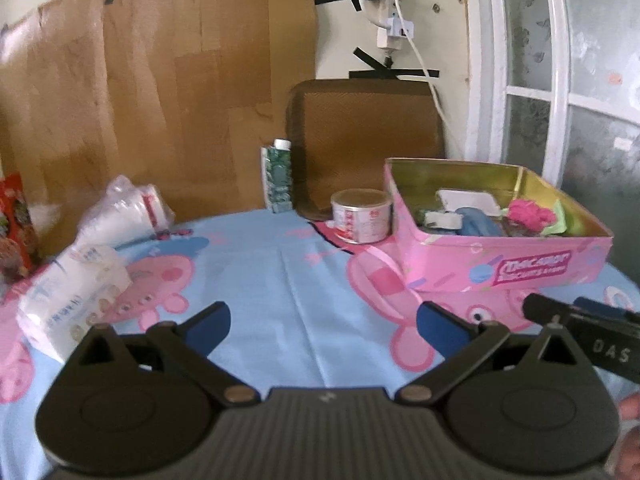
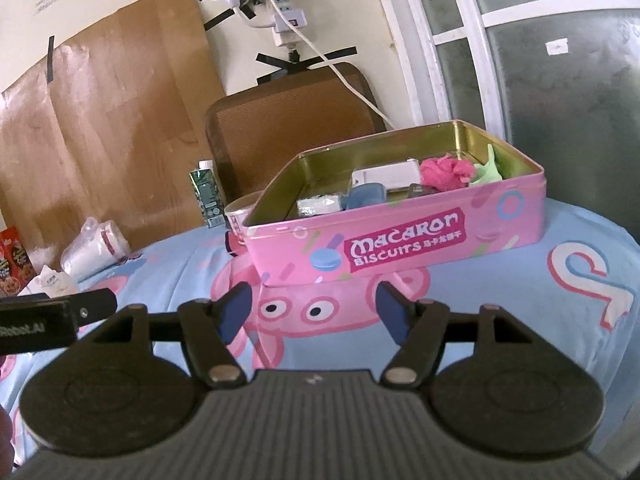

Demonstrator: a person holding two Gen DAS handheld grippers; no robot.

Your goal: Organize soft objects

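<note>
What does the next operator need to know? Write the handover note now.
Left gripper: open, empty, above the tablecloth.
Right gripper: open, empty, facing the pink tin.
In the tin: pink fluffy item, green soft piece, blue item, a white box.
Left out, far left: tissue pack and plastic-wrapped white bundle.
Next, probably: the left gripper takes the tissue pack.

One pink biscuit tin (image 2: 400, 240) is sitting on the tabletop, with one round can (image 1: 361, 216), one green carton (image 1: 277, 180), two white tissue packs (image 1: 72, 292) and one red snack bag (image 1: 14, 224) lying around it.
</note>
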